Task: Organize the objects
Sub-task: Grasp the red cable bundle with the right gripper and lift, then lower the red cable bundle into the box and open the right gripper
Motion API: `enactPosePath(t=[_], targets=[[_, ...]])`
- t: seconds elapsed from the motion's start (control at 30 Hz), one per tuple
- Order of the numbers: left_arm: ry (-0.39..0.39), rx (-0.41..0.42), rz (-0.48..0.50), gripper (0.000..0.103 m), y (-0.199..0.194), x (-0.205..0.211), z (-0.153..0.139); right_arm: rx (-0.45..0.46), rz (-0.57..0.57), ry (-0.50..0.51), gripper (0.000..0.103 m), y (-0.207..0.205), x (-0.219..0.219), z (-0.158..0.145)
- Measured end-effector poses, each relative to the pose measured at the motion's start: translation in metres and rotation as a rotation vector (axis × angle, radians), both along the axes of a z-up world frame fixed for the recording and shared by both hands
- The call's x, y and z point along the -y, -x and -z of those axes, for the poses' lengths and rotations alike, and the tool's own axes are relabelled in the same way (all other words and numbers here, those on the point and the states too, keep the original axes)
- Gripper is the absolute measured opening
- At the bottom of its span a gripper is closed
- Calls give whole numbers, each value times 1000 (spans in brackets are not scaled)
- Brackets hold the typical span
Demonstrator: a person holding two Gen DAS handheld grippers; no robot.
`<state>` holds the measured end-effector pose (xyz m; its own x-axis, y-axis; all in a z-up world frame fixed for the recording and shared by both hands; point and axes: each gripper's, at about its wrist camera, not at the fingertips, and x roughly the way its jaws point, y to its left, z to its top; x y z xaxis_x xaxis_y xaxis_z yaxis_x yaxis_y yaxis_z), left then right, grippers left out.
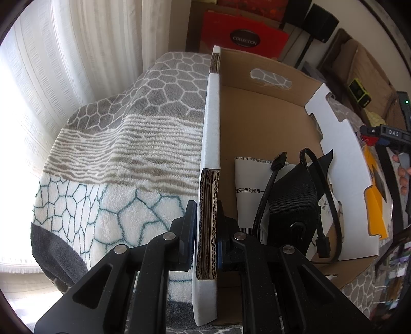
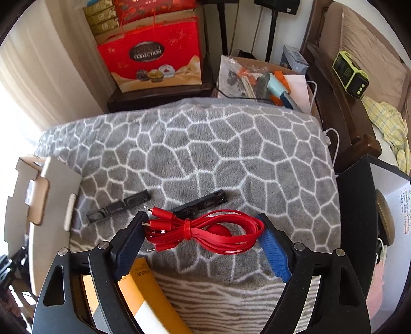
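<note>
Red cable [image 2: 205, 232], 2 black bars [image 2: 119, 206] behind

This is a room in a home. A soft blanket [image 2: 205, 154] with gray shapes covers the spot where things lie. White curtains [image 1: 51, 77] hang at a bright window. A red gift bag [image 2: 154, 59] with pictures of sweets stands by the wall. A brown sofa [image 2: 359, 43] sits on one side, with a yellow checked cloth [image 2: 388, 120] on it. A black speaker [image 1: 321, 20] stands on a pole.
</note>
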<state>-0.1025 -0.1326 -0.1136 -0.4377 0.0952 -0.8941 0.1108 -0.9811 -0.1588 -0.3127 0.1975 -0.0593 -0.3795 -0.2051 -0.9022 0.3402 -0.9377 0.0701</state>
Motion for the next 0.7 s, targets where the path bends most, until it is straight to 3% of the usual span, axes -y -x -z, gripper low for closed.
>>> enactPosePath(t=[0.43,0.7], targets=[[-2,1,-2,11,0,0,0,-79,-182,88,85,-52,45,-72],[-8,4,-7,11,0,2,1,-85,-403,93,85,-110,113,-82]])
